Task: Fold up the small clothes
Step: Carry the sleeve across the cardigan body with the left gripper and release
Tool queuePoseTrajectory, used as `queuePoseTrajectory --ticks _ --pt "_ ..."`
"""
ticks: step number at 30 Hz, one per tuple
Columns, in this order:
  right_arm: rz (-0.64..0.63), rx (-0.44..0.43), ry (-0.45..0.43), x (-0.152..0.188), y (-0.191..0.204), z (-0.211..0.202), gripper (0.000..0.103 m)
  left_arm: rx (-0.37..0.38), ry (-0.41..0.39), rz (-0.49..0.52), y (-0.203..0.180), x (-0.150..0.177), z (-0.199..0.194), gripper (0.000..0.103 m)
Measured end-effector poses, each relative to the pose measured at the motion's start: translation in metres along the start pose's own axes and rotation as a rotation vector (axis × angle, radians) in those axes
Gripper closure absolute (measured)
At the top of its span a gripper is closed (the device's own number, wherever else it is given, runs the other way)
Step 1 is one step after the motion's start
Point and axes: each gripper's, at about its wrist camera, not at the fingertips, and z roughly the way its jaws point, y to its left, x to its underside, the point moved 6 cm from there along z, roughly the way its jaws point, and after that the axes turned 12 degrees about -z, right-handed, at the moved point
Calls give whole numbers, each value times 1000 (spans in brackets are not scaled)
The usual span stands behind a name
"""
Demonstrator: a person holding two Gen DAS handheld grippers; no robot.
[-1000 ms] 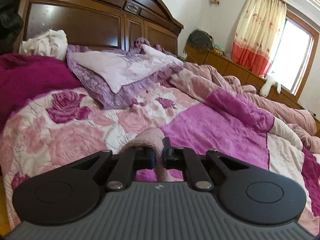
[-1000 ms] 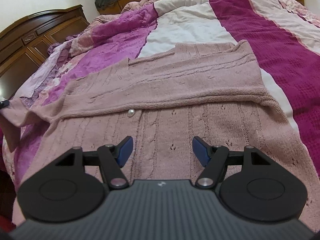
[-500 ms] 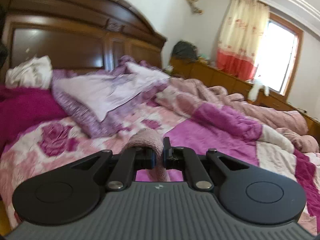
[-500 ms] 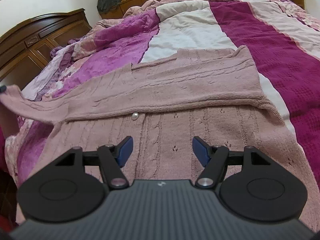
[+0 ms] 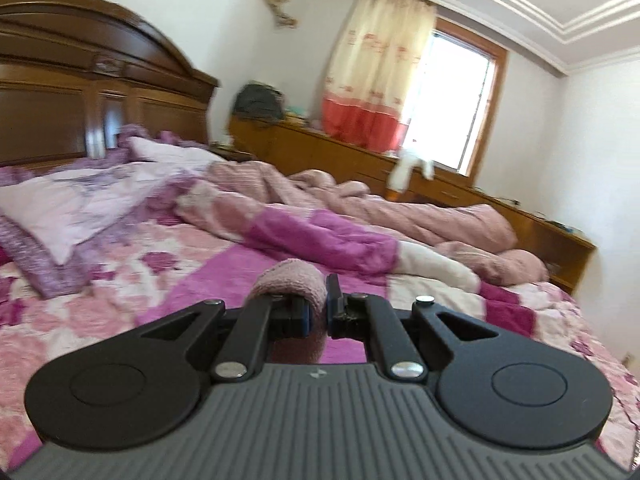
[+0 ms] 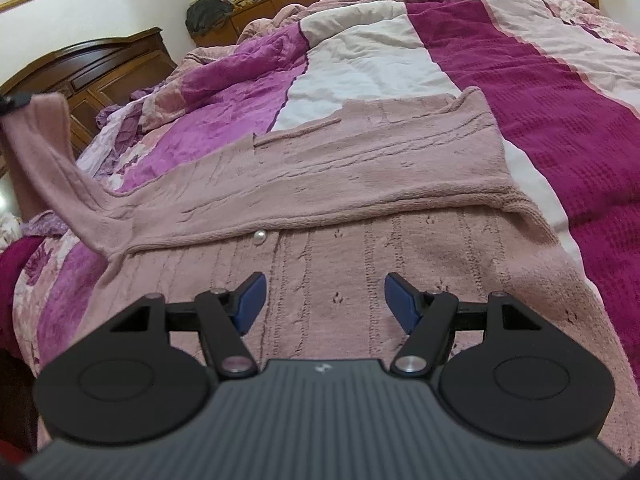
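Note:
A dusty-pink knit cardigan (image 6: pixel 360 200) with a pearl button (image 6: pixel 260 237) lies flat on the bed, its far half folded over the near half. Its left sleeve (image 6: pixel 60 160) is lifted up at the left edge of the right wrist view. My left gripper (image 5: pixel 316 312) is shut on the sleeve's cuff (image 5: pixel 292 280), held above the bed. My right gripper (image 6: pixel 324 300) is open and empty, low over the cardigan's near panel.
The bed carries a pink, magenta and white patchwork quilt (image 6: pixel 540 100). A lilac pillow (image 5: pixel 80 196) and a dark wooden headboard (image 5: pixel 100 92) lie at the left. A bunched pink blanket (image 5: pixel 400 208), a low wooden cabinet (image 5: pixel 460 192) and a curtained window (image 5: pixel 452 100) are beyond.
My left gripper has risen with the sleeve cuff and turned right toward the window. The sleeve now stands up from the bed. My right gripper has stayed open, nearly still.

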Motion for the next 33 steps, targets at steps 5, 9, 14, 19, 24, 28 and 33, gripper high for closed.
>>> queuePoseTrajectory --ticks 5,9,14,19,24,28,33 --pt "31 4 1 1 -8 -1 34 71 57 17 -49 26 18 95" --pt "40 9 3 2 -14 -1 34 119 134 28 -81 59 39 95" --pt "77 4 8 5 -24 1 34 153 246 38 -112 119 73 95" --pt "138 -2 31 11 -37 6 35 131 419 12 -119 187 113 95" --pt "161 -6 33 15 -41 8 36 109 529 75 -118 240 137 95" --pt "152 -3 34 15 -41 10 36 124 602 129 -121 269 144 94" --pt "151 -3 32 16 -41 10 36 128 662 164 -122 283 142 91"
